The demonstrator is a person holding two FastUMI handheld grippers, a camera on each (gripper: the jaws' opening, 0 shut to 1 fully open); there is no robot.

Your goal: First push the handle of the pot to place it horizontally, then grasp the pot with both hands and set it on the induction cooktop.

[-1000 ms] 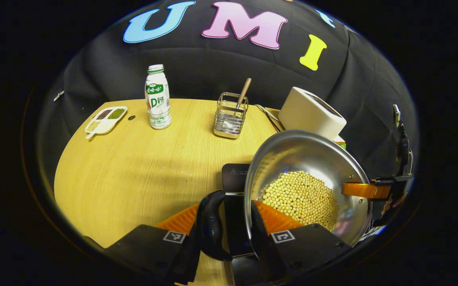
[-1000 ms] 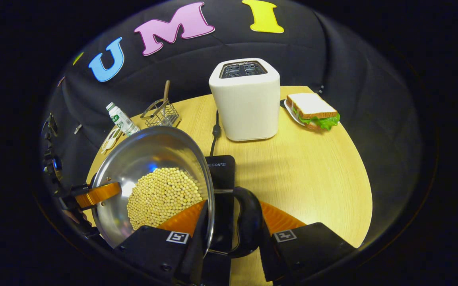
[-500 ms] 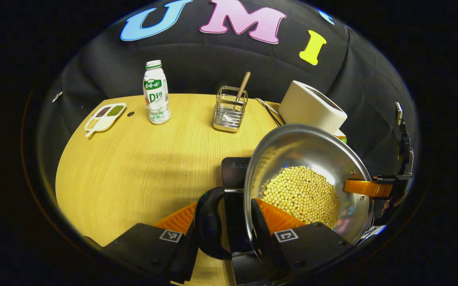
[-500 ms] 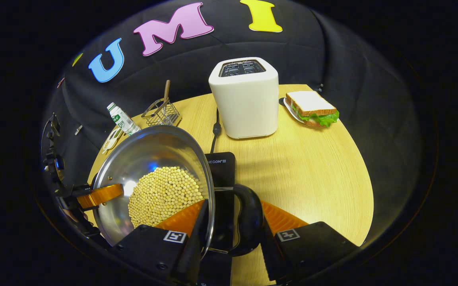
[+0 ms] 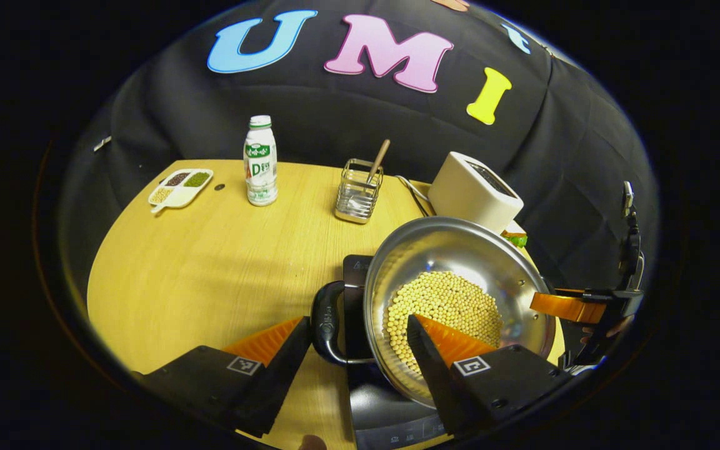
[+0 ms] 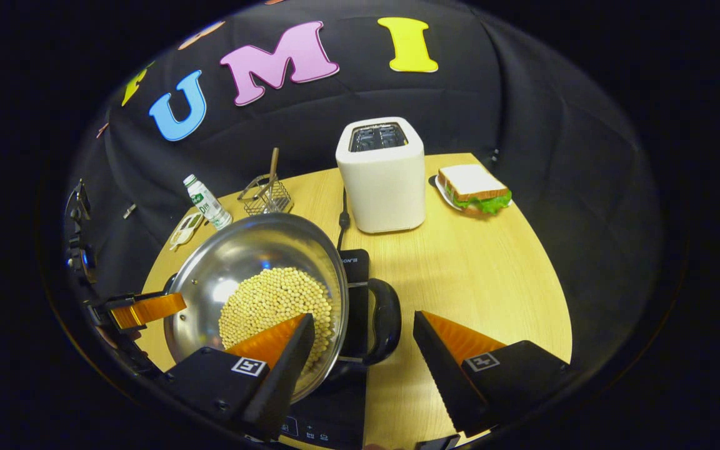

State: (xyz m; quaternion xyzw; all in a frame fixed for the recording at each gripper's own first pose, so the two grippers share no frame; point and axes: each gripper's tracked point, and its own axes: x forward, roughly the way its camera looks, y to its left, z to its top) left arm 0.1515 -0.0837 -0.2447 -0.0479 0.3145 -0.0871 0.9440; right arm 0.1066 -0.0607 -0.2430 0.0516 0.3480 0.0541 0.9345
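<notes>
A steel pot [image 5: 454, 250] holding yellow beans [image 5: 447, 300] rests level on the black induction cooktop [image 5: 355, 270]. Its black loop handles point sideways, one toward each gripper. My left gripper [image 5: 357, 325] is open, and the near handle [image 5: 322, 319] lies between its fingers without being touched. One finger hangs over the pot's rim. In the right gripper view the pot [image 6: 254, 250] sits left of centre on the cooktop [image 6: 352, 262]. My right gripper [image 6: 363, 319] is open around the other handle [image 6: 388, 319], clear of it. The left gripper's fingers [image 6: 147, 309] show beyond the pot.
On the wooden table [image 5: 210, 262] stand a white toaster [image 6: 382, 181] with its cord, a sandwich [image 6: 472, 187] on a plate, a wire basket [image 5: 357, 190] holding a spoon, a milk bottle [image 5: 261, 162] and a divided dish [image 5: 180, 187] of beans.
Both grippers have opened and let go of the pot's handles, then drawn back a little. The pot, tilted and held before, now sits level on the cooktop.
</notes>
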